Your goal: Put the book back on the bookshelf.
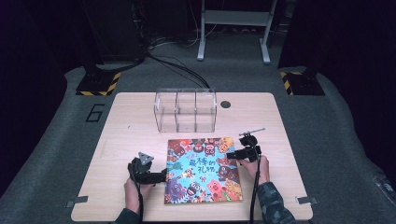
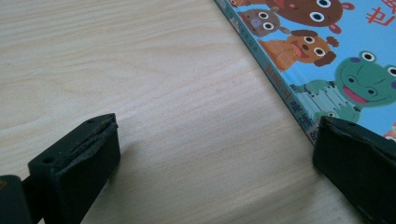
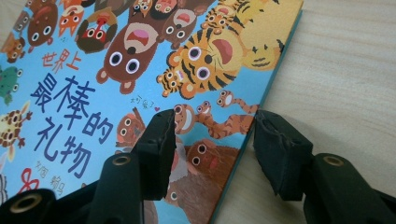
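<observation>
A colourful picture book [image 1: 203, 170] with cartoon animals on its cover lies flat on the wooden table [image 1: 135, 121], near the front edge. My left gripper [image 1: 159, 176] rests at the book's left edge, and in the left gripper view its jaws [image 2: 215, 144] stand wide open over bare wood, the right one against the book's spine [image 2: 285, 88]. My right gripper [image 1: 233, 154] is at the book's right edge. In the right gripper view it [image 3: 215, 135] straddles that edge: one jaw is over the cover [image 3: 116, 70] and the other over the table beside it, with a gap left.
A clear plastic organiser [image 1: 186, 110] with three compartments stands behind the book at the table's middle. A dark round hole [image 1: 225, 104] sits to its right. Stand bases with yellow-black stripes [image 1: 98, 84] and cables lie on the floor beyond.
</observation>
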`<state>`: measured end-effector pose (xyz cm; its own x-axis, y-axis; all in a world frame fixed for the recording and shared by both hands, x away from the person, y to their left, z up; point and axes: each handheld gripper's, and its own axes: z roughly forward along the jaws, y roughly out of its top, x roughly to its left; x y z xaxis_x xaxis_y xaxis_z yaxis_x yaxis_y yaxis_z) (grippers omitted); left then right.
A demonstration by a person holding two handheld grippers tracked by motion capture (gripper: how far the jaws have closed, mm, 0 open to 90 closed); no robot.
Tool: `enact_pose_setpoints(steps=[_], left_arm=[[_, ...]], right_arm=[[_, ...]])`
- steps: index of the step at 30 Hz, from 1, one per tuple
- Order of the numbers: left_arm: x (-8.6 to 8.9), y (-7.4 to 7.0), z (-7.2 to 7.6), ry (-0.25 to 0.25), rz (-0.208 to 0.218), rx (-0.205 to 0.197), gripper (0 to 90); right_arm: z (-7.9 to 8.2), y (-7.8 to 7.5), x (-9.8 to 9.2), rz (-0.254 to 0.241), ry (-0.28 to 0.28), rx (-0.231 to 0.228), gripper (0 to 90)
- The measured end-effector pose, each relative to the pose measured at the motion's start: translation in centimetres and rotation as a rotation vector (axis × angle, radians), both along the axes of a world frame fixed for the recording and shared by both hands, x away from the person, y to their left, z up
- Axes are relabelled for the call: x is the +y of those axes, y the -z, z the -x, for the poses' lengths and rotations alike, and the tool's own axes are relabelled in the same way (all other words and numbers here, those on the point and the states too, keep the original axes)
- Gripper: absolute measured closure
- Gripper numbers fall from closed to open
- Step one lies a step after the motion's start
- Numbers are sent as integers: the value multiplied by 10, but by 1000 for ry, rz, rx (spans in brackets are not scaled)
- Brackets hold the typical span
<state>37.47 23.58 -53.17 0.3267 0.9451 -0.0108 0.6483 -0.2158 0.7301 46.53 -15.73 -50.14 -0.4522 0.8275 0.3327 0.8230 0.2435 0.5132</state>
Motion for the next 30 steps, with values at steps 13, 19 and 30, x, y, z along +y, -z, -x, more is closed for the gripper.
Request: enact_pose_setpoints(steps=[13,19,30], left_arm=[[0,0,0,1,-1,0,6],[0,0,0,1,-1,0,6],[0,0,0,2,-2,0,7]], right_arm=[[0,0,-7,-76,23,23,483],[2,2,-7,-84,43,32,501],[5,-6,-13,-163,55,20,498]])
